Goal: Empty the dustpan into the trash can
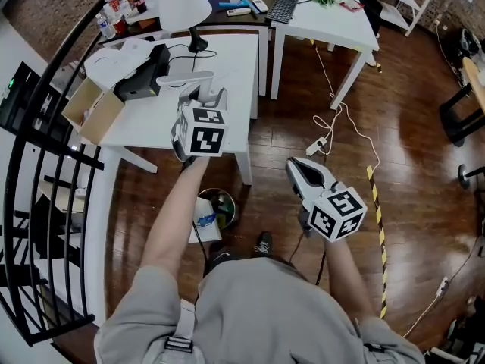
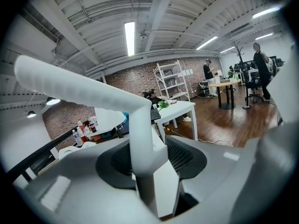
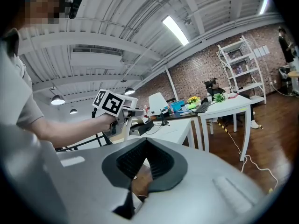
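My left gripper (image 1: pixel 203 98) is shut on the upright stem of a white dustpan (image 1: pixel 185 80), held above the near edge of the white table (image 1: pixel 235 74). In the left gripper view the dustpan's stem (image 2: pixel 140 139) stands clamped between the jaws, and its long handle runs off up to the left. The small round trash can (image 1: pixel 220 208) stands on the floor under the table's corner, below and just right of my left forearm, with scraps inside. My right gripper (image 1: pixel 301 170) hovers over the wood floor to the right, its jaws shut with nothing between them (image 3: pixel 145 158).
On the table are a lamp (image 1: pixel 184 6), a black device (image 1: pixel 142 74) and a cardboard box (image 1: pixel 92 111). A black railing (image 1: pixel 30 203) runs along the left. A power strip (image 1: pixel 316 145) and cables lie on the floor, beside striped tape (image 1: pixel 377 218). A second table (image 1: pixel 333 21) stands behind.
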